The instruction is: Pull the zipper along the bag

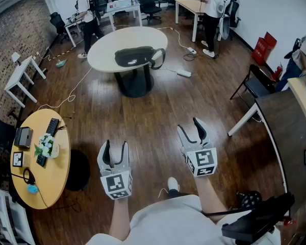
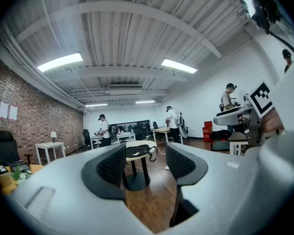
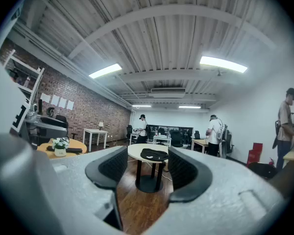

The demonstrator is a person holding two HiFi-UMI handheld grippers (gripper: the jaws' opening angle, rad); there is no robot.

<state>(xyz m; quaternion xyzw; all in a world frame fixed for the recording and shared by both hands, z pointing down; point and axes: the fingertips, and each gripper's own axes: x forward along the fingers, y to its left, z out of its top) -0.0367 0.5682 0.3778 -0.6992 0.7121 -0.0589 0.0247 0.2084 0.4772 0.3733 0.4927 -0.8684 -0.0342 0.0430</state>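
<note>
A black bag lies on a round white table across the room, its strap hanging over the right edge. The same bag appears far off between the jaws in the left gripper view, and the bag shows likewise in the right gripper view. My left gripper and right gripper hover over the wooden floor, well short of the table. Both stand open with nothing between their fingers.
A round wooden table with a keyboard and flowers stands at my left. A dark table and a black chair are on the right. Cables run over the floor. People work at desks at the back.
</note>
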